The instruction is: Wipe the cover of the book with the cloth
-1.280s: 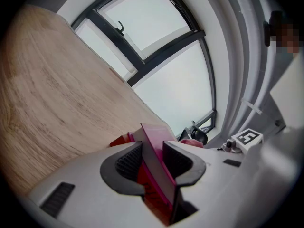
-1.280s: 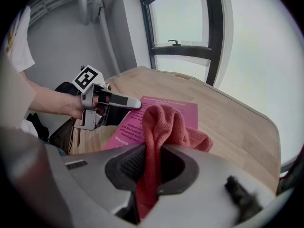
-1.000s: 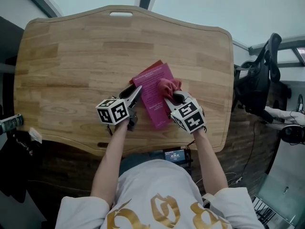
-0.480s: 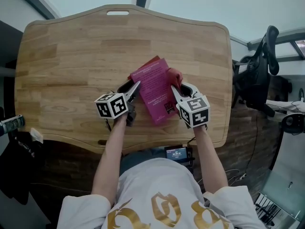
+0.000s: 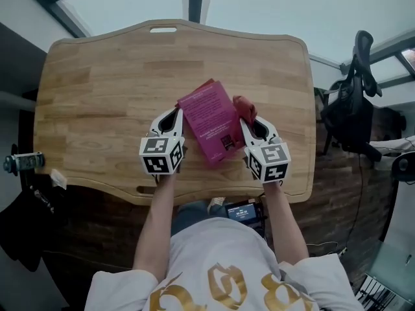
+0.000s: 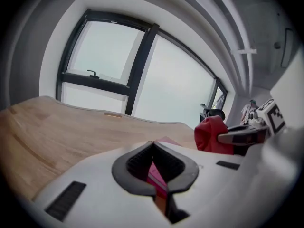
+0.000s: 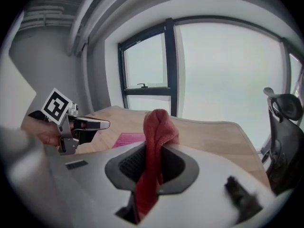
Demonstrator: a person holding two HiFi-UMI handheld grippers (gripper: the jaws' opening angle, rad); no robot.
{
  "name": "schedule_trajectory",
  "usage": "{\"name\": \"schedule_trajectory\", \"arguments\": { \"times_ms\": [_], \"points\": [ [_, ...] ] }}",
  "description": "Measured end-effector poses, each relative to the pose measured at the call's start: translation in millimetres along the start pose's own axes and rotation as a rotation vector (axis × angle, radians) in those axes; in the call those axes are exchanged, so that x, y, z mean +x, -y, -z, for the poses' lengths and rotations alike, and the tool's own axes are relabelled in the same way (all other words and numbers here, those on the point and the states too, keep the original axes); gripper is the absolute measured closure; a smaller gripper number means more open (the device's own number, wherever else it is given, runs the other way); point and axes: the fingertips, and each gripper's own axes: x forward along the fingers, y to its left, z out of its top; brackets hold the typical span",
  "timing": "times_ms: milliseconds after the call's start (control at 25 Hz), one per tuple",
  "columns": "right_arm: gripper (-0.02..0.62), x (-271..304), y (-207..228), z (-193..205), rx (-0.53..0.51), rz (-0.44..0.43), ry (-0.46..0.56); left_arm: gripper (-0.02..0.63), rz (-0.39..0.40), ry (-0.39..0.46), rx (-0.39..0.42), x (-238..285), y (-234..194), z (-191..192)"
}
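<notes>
Cloth (image 5: 243, 107) pinched in right gripper (image 5: 244, 119) fingers beside the book (image 5: 211, 118), and left gripper (image 5: 176, 111) fingers just closed, empty, by its corner.

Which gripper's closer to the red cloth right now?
Right. The right gripper is clamped on the cloth right of the book; the left gripper, jaws just closed empty, sits off the book's left edge.

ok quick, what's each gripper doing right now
left gripper: just closed, shut, apparently empty
right gripper: shut on the red cloth
</notes>
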Motion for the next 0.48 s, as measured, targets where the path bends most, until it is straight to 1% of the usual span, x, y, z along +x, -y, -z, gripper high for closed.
{"name": "schedule_trajectory", "arguments": {
  "times_ms": [240,480],
  "points": [
    [0.528,-53,-8,-21,-0.056,0.012,0.128,0.592,-0.076,0.071,0.055,-48,35,-13],
    [0.528,-101,-13,-27,-0.049,0.006,0.225,0.592,-0.111,0.119,0.132,-85,80,-20]
  ]
}}
